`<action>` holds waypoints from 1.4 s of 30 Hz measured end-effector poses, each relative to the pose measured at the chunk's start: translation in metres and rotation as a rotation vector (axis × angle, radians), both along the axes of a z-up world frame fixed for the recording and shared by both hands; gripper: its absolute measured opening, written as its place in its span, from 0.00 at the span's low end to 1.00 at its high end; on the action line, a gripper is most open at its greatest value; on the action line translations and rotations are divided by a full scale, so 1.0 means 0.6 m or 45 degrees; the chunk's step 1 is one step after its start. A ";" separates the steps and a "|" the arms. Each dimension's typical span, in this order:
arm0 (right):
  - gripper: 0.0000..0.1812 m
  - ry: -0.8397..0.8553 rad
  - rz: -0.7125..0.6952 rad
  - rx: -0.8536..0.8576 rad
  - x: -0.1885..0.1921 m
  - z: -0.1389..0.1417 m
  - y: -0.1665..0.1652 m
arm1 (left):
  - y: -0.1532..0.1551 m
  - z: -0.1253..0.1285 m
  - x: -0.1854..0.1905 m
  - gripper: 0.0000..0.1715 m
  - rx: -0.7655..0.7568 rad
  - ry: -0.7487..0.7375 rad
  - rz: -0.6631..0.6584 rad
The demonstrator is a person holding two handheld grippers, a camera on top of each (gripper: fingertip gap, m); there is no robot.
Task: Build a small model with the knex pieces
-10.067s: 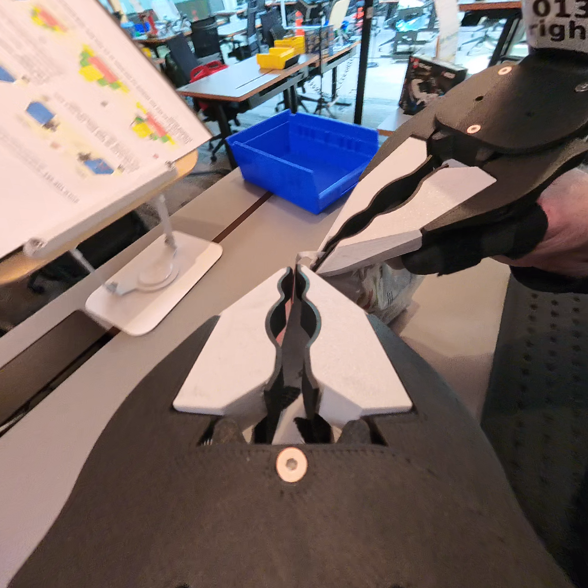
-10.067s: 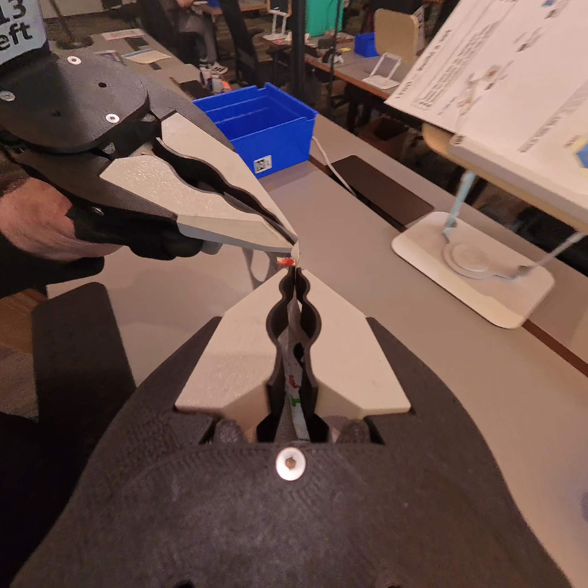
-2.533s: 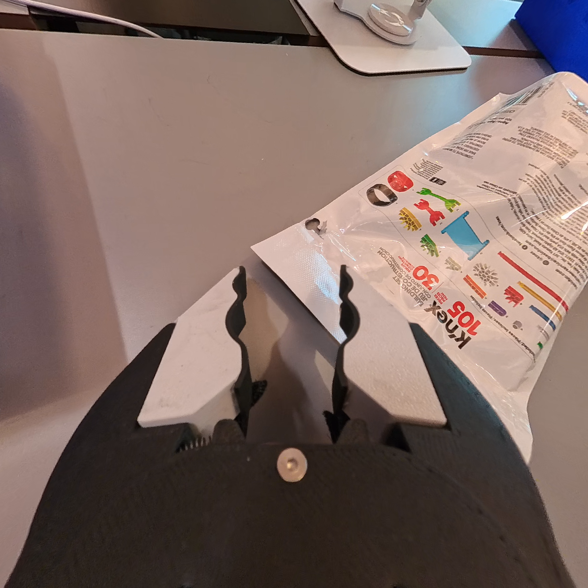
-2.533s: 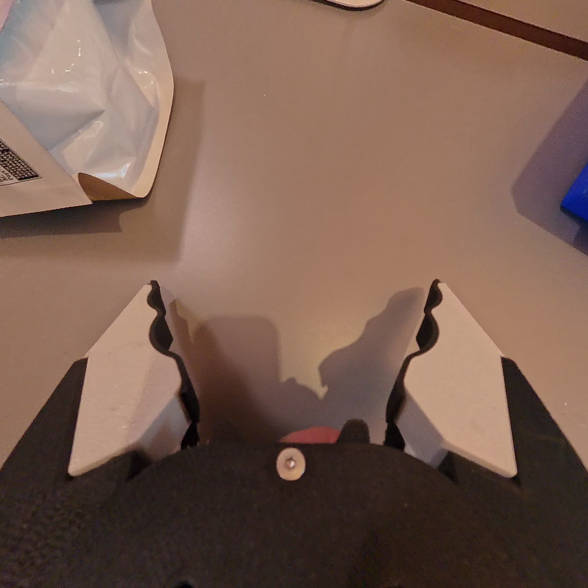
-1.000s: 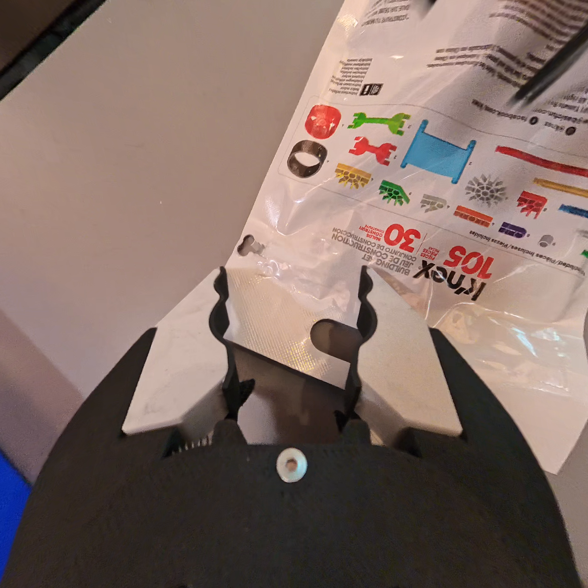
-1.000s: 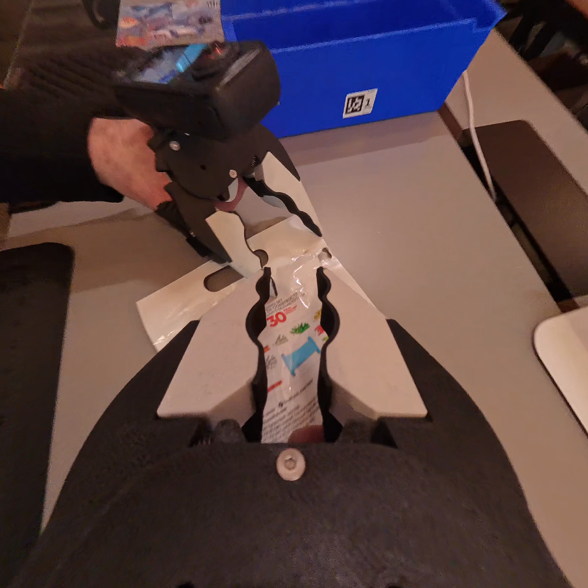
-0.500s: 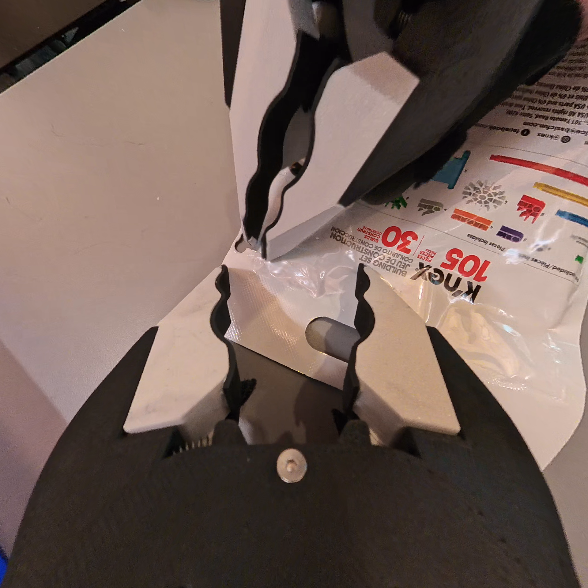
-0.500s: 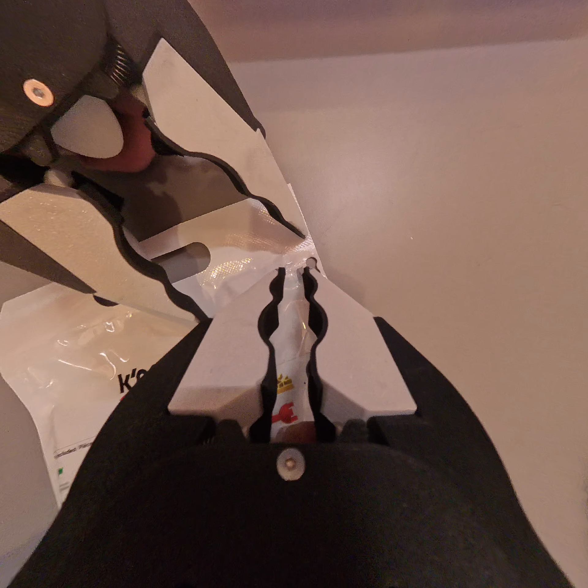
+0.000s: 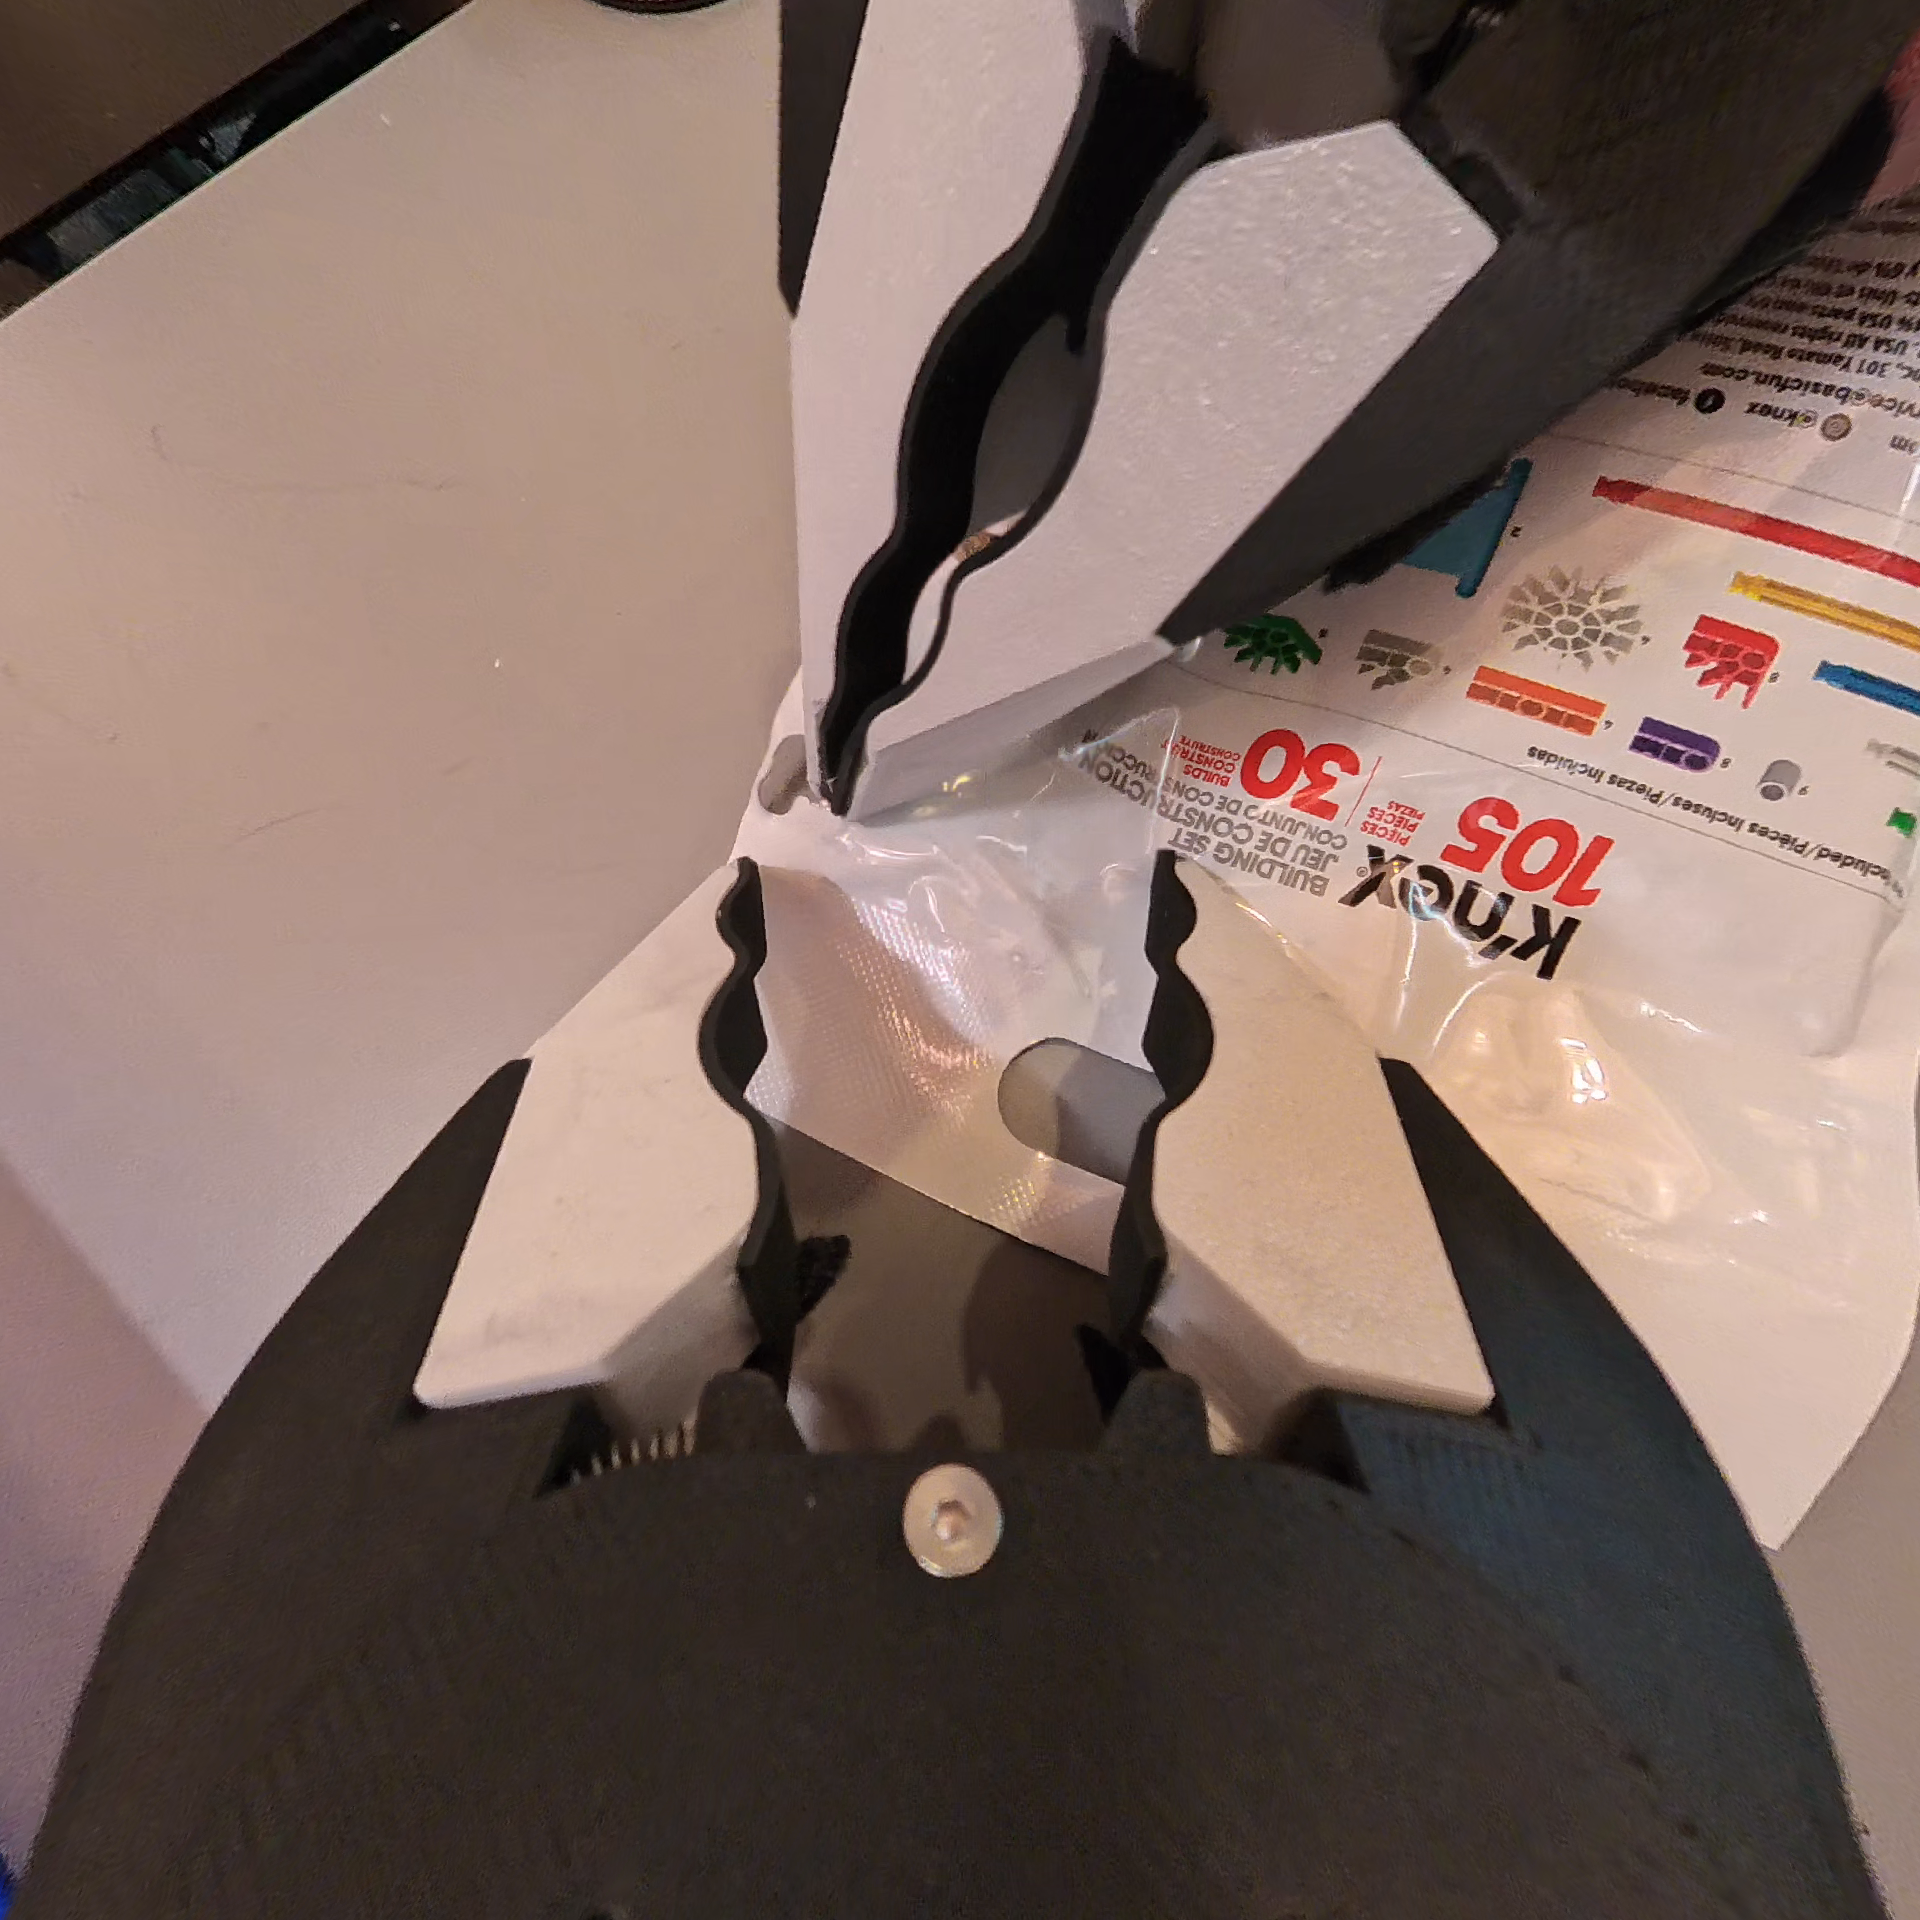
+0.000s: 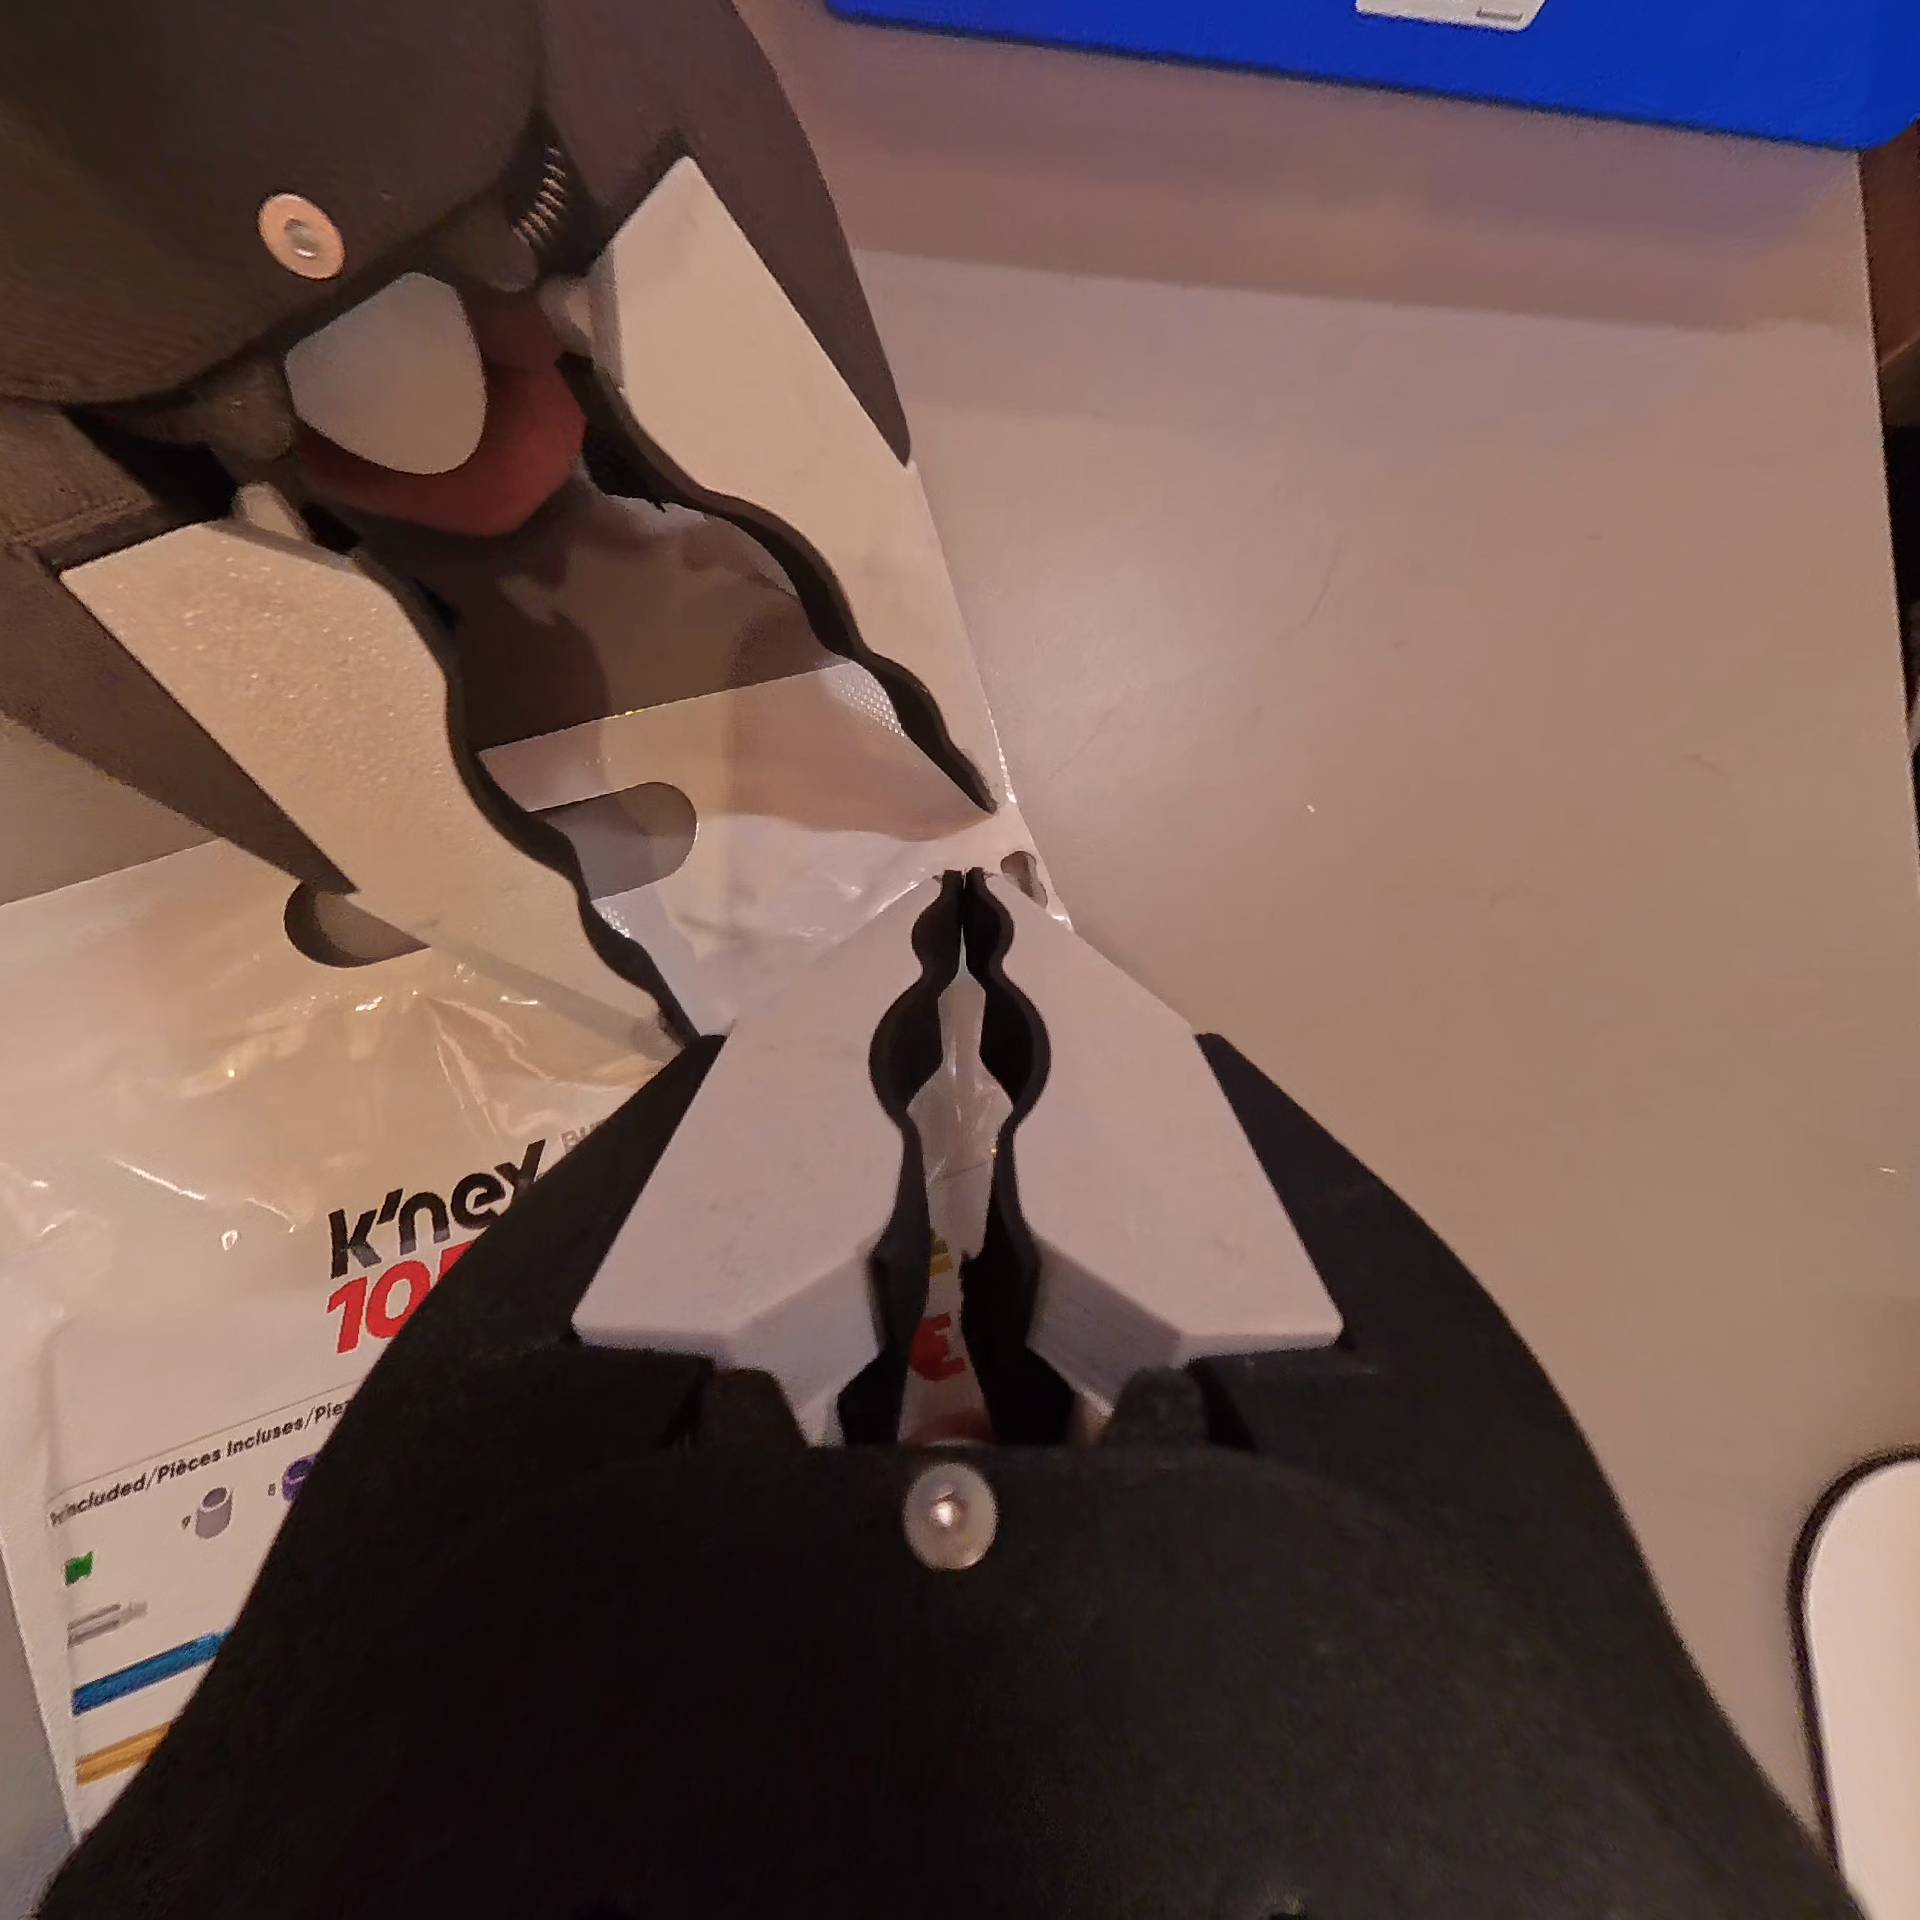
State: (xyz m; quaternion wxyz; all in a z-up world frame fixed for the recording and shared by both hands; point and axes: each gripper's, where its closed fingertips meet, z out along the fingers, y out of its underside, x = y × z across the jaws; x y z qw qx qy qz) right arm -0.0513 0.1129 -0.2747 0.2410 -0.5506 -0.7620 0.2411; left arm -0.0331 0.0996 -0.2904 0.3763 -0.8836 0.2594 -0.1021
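Pinching the corner of the white plastic bag (image 9: 1558, 1039) on the tabletop (image 9: 364, 520), my right gripper (image 10: 964, 883) has its jaws closed on the film. My left gripper (image 9: 951, 883) keeps its jaws wide around the sealed top strip, not gripping.

A white plastic bag (image 9: 1299, 935) printed with coloured toy parts lay flat on the counter (image 9: 364, 520), its corner pinched.
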 end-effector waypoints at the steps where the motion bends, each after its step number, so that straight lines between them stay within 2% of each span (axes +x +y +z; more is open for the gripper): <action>1: 0.00 0.007 0.011 -0.002 0.001 0.001 -0.003 | 0.001 0.000 0.000 0.41 0.001 -0.001 0.002; 4: 0.00 0.018 0.041 0.023 0.006 0.004 -0.010 | 0.002 0.000 0.001 0.37 0.002 -0.004 0.003; 11: 0.00 0.023 0.096 0.043 0.021 0.001 -0.021 | -0.003 0.001 0.010 0.35 0.010 0.004 -0.034; 14: 0.00 0.009 0.105 0.029 0.034 -0.004 -0.020 | -0.012 0.007 0.005 0.27 -0.054 -0.099 -0.045; 15: 0.00 0.003 0.120 0.037 0.042 -0.007 -0.022 | -0.007 0.010 -0.012 0.24 -0.086 -0.147 0.032; 17: 0.00 0.012 0.153 0.039 0.054 -0.007 -0.027 | 0.001 0.016 -0.032 0.26 -0.133 -0.222 0.114; 19: 0.00 0.014 0.186 0.056 0.058 -0.009 -0.034 | 0.015 0.027 -0.023 0.24 -0.115 -0.201 0.074; 21: 0.00 0.011 0.189 0.068 0.058 -0.011 -0.034 | 0.031 0.024 -0.007 0.29 -0.139 -0.121 0.019; 23: 0.00 0.029 0.186 0.063 0.058 -0.008 -0.034 | 0.044 0.004 -0.013 0.32 -0.150 0.045 -0.011; 32: 0.00 0.043 0.217 0.095 0.064 -0.008 -0.040 | 0.054 0.001 -0.024 0.50 -0.127 0.135 -0.030; 38: 0.00 0.041 0.195 0.224 0.069 -0.006 -0.041 | 0.041 0.002 -0.002 0.33 -0.020 0.119 -0.051; 40: 0.00 -0.002 0.172 0.342 0.075 -0.009 -0.037 | 0.035 0.002 0.017 0.20 0.045 0.121 -0.051; 42: 0.00 -0.035 0.121 0.444 0.080 -0.012 -0.035 | 0.031 0.002 0.030 0.10 0.131 0.216 -0.077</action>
